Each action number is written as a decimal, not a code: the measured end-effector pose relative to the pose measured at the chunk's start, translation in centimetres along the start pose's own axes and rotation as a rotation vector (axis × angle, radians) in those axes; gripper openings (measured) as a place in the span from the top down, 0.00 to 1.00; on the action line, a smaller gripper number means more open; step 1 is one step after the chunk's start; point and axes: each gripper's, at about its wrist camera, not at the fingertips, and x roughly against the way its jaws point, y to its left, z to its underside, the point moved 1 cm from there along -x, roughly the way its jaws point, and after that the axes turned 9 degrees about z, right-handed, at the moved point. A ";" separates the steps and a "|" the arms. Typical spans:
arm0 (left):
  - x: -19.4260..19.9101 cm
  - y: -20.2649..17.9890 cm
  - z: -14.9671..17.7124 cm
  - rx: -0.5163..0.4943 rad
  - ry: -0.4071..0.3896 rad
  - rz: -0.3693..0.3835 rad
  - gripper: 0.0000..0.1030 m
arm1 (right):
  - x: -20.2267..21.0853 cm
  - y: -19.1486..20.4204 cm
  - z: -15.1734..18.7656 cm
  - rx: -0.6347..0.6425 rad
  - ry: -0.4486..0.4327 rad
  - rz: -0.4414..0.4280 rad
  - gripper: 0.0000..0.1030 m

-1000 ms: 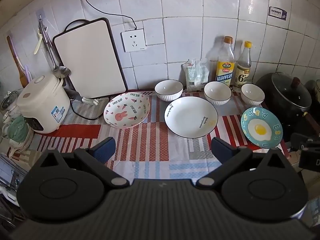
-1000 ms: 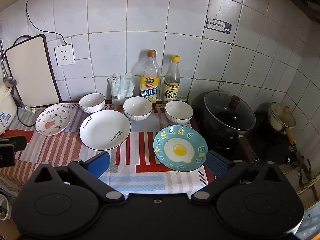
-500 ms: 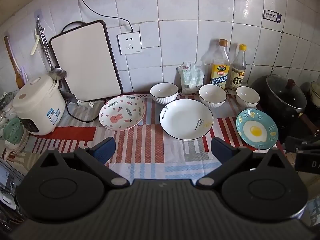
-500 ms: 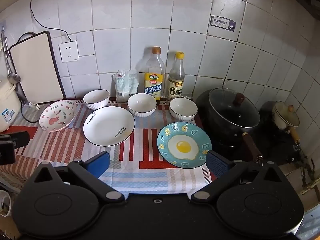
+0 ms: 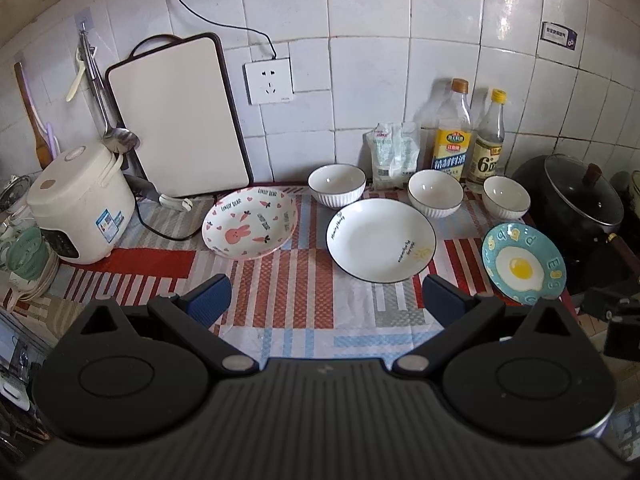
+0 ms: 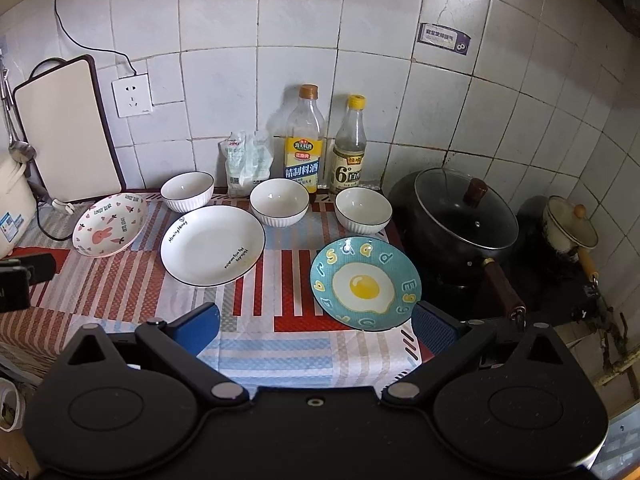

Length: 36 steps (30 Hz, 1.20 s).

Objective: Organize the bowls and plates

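On the striped cloth lie a pink rabbit plate [image 5: 250, 222] [image 6: 110, 224], a large white plate [image 5: 381, 239] [image 6: 212, 244] and a blue fried-egg plate [image 5: 523, 268] [image 6: 365, 282]. Three white bowls stand behind them: left [image 5: 337, 184] [image 6: 187, 191], middle [image 5: 435, 192] [image 6: 279, 201], right [image 5: 506, 196] [image 6: 363, 210]. My left gripper [image 5: 326, 300] is open and empty, held above the cloth's front part. My right gripper [image 6: 316, 326] is open and empty, just in front of the egg plate.
A rice cooker [image 5: 78, 204] stands at the left, a cutting board [image 5: 180, 116] leans on the tiled wall. Two bottles [image 6: 306, 140] and a bag [image 6: 244, 162] stand behind the bowls. A black lidded pot [image 6: 464, 216] and a small pot [image 6: 570, 224] sit on the stove at right.
Both grippers have pulled back and up from the counter, so the plates and bowls look smaller and farther. Nothing on the counter has moved.
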 end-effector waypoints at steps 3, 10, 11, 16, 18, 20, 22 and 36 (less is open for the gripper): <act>-0.2 0.0 0.0 -0.003 0.000 0.003 0.00 | -0.2 -0.2 0.0 -0.008 0.011 -0.005 0.00; -0.5 -0.1 0.2 0.000 -0.005 0.021 0.00 | -0.4 0.0 0.0 -0.020 0.021 -0.020 0.00; -0.6 -0.1 0.2 0.002 -0.004 0.021 0.00 | -0.5 0.1 0.0 -0.021 0.021 -0.020 0.00; -0.8 0.3 0.4 0.015 0.004 0.029 0.00 | -0.6 0.3 -0.1 -0.019 0.023 -0.019 0.00; -0.8 0.5 0.4 0.013 0.005 0.030 0.00 | -0.6 0.3 0.0 -0.016 0.021 -0.019 0.00; -0.8 0.5 0.4 0.013 0.005 0.030 0.00 | -0.6 0.3 0.1 -0.016 0.020 -0.019 0.00; -0.8 0.5 0.4 0.015 0.008 0.032 0.00 | -0.7 0.3 0.0 -0.016 0.023 -0.020 0.00; -0.5 0.7 0.6 0.028 0.019 0.040 0.00 | -0.7 0.5 0.0 -0.007 0.023 -0.018 0.00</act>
